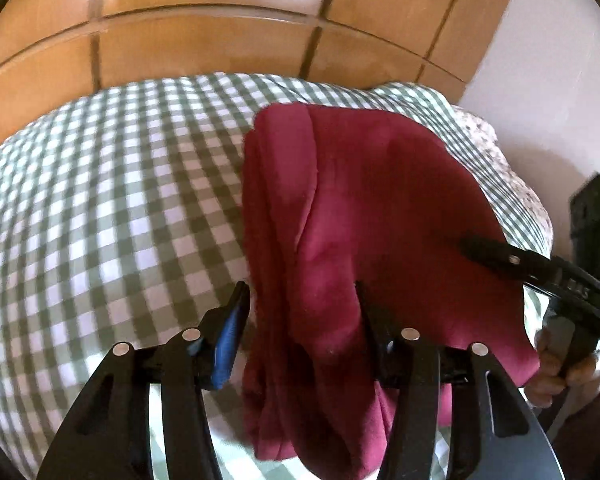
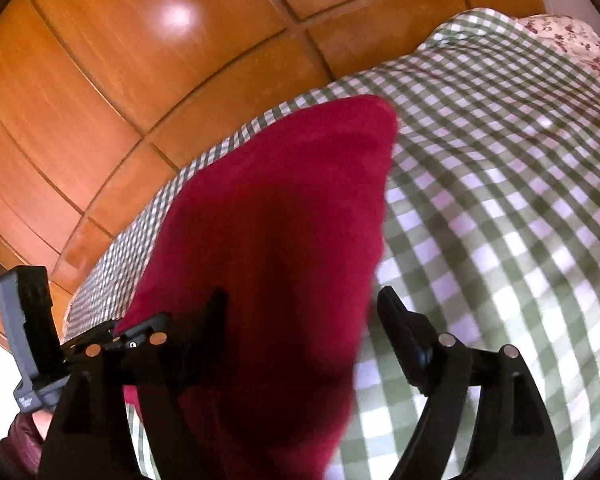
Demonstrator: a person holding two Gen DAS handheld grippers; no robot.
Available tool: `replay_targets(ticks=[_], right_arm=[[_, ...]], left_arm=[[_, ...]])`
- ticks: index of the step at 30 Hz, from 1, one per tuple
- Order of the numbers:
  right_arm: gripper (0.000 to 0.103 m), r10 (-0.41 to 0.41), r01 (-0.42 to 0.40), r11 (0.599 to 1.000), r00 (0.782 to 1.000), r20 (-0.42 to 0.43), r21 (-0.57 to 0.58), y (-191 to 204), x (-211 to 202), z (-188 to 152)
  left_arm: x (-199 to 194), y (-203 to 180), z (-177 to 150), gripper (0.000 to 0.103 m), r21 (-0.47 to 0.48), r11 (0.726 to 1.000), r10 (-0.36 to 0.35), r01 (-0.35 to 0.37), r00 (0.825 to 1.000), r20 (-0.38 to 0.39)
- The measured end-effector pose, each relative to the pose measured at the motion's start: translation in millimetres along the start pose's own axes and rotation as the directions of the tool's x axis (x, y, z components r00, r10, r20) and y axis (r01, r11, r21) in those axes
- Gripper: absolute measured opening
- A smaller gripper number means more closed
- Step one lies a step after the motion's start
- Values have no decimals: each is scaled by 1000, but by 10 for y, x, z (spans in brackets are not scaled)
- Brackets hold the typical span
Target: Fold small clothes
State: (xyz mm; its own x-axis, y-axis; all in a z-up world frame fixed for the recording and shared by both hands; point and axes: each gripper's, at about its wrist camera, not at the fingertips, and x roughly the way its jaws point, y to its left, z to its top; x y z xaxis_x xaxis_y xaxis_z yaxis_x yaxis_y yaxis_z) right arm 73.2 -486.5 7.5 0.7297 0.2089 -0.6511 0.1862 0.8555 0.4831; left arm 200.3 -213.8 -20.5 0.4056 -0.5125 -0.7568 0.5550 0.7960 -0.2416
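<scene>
Red garment (image 1: pixel 380 208) on a bed (image 1: pixel 100 200) with a green-and-white checked cover, seen from two cameras looking along the fingers. Wooden wardrobe panels (image 1: pixel 220 40) behind the bed, a flowered pillow (image 2: pixel 568 36) at the far end.

Left wrist view: left gripper (image 1: pixel 302 308) low over the near end of the garment, fingers apart, with a thick bunched fold of red cloth running between them and spilling toward the camera. Blue pad showing on the left finger (image 1: pixel 230 336); right finger pressed against or half buried in the cloth. Not clearly clamped; a visible gap beside the blue pad. Garment's long axis running straight away from the fingers toward the wardrobe, layered, with a raised fold along its left edge.

Right gripper (image 1: pixel 488 254) entering from the right in the same view, its tip lying on top of the cloth, a hand (image 1: pixel 568 368) on its handle. From this angle, cannot tell how its fingers stand.

Right wrist view: right gripper (image 2: pixel 300 304) with fingers spread wide, red cloth filling the space between them and stretching ahead to a rounded far corner. Left gripper visible at lower left, touching the garment's edge.

Both grippers at the near end, side by side, left one deeper into the bunched fold. Likely next step: closing on the near edge and carrying it away along the long axis.
</scene>
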Motion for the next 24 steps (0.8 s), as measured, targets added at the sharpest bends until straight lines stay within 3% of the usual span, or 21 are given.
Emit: replay_targets(ticks=[3,6,9,11,14,16,18,22,24], right_arm=[[73,-34,36,999,998,61,-32,-44,-321,3],[55,-66,73,995,992,109,-65,-26,-578,-70],[44,-65,80,990,990,127,-118,124,-721,-138],[40,-65,86,981,990,123,-175,300,-746,-237],[39,-57,58,976,998,9,-210,435,-488,-486],[40,-135,124,963,990,-29,-241,438,-259,-691],[40,-139,132,966,990,-15,-223,417,-246,-746],[42,-140,130,969,989,-36,-209,446,-314,-678],[44,-136,129,968,990,-20,-217,488,-421,-628]], left_arm=[[-254,-41,-49,52,15,999,48,-49,995,91],[-492,-101,-90,52,42,996,75,-83,983,167],[-579,-149,-94,52,77,994,68,-84,979,193],[-485,-172,-89,52,92,990,87,-104,982,171],[-199,-125,-167,54,105,983,144,-154,985,91],[-32,-7,-234,58,70,986,144,-149,987,70],[-36,91,-266,68,40,989,138,-141,987,87],[-180,101,-263,68,32,990,133,-137,985,107],[-373,11,-296,68,50,986,149,-160,974,170]])
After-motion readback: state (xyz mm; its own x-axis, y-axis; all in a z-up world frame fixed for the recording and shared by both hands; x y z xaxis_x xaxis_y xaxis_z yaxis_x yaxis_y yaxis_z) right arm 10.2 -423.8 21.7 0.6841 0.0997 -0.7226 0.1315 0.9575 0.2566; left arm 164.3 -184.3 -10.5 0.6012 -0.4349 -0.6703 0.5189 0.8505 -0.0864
